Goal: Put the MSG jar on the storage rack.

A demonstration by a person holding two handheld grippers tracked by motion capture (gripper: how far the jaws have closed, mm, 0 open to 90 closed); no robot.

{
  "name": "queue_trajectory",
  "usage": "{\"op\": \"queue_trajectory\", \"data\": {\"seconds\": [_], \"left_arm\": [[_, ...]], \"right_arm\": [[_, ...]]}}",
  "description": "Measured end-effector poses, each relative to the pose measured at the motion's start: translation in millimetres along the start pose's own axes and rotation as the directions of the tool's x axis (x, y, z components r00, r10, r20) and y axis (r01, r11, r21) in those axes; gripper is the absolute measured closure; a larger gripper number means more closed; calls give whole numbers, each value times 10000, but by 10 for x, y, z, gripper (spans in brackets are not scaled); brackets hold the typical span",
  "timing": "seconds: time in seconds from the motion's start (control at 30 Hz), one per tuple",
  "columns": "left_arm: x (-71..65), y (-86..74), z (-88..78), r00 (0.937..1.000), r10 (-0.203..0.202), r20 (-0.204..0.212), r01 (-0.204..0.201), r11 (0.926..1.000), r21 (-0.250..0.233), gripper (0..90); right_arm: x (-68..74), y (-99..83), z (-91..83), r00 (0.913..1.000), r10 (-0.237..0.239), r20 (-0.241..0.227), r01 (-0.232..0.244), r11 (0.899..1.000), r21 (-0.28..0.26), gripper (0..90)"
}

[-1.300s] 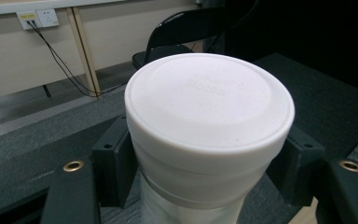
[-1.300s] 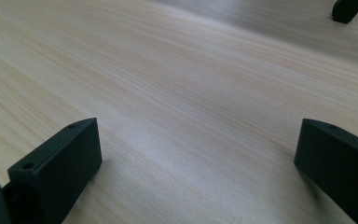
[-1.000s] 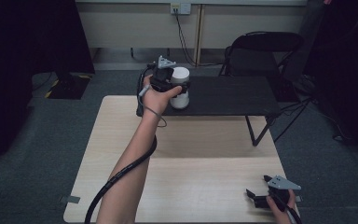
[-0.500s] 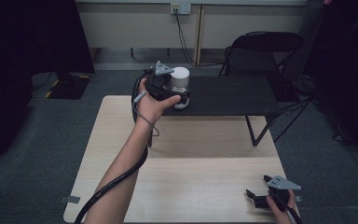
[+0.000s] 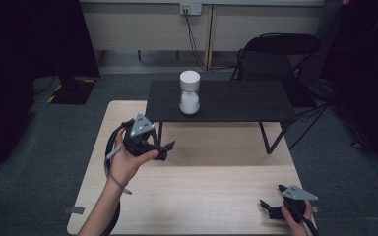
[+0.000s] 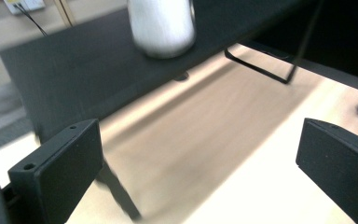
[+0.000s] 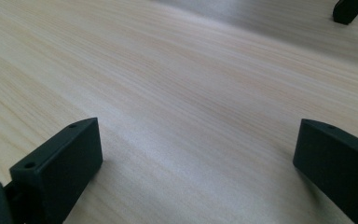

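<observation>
A white hourglass-shaped object (image 5: 189, 92) stands upright on the low black shelf (image 5: 226, 103) at the far side of the wooden table (image 5: 202, 187); its base appears in the left gripper view (image 6: 162, 25). My left gripper (image 5: 166, 149) hovers open and empty over the table's left half, in front of the shelf and apart from the white object. The jaws stand wide apart in the left gripper view (image 6: 200, 168). My right gripper (image 5: 268, 209) rests open near the table's front right corner, nothing between its jaws (image 7: 196, 168).
The black shelf stands on thin metal legs (image 5: 270, 140) above the table's far part. A black folding chair (image 5: 275, 54) sits behind it on the grey carpet. A dark cabinet (image 5: 29, 49) stands at the left. Cables (image 5: 197, 34) hang from a wall socket.
My left gripper let go of the white object on the black shelf and pulled back toward the person, over the wooden table. The right gripper has stayed put.
</observation>
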State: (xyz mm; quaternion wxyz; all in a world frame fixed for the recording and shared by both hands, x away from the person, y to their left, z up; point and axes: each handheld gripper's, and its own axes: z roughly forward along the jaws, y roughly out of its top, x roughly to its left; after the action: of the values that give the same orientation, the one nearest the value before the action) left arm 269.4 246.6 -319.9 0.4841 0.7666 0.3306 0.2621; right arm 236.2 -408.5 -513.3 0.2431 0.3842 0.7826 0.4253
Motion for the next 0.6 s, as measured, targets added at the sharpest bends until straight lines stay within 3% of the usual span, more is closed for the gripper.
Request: {"op": "queue_trajectory", "data": {"seconds": [0.17,0.37,0.5,0.6], "left_arm": [[-78,-487,-141,10000,-50,20,50,9999,96,0],[-176,-1204,-206,9975,-696,86,692,9969,373,0],[-271,-1491,-210,9952,-957,-211,972,9914,876,0],[-336,-1671,-225,9935,-1072,-369,1100,9905,823,1]], "right_arm": [[7,-2,-1,10000,10,43,-10,10000,-8,6],[2,-1,-2,10000,-5,8,5,10000,-7,6],[0,0,-1,10000,-1,-1,1,10000,0,6],[-2,1,-2,10000,-14,-24,14,10000,2,6]]}}
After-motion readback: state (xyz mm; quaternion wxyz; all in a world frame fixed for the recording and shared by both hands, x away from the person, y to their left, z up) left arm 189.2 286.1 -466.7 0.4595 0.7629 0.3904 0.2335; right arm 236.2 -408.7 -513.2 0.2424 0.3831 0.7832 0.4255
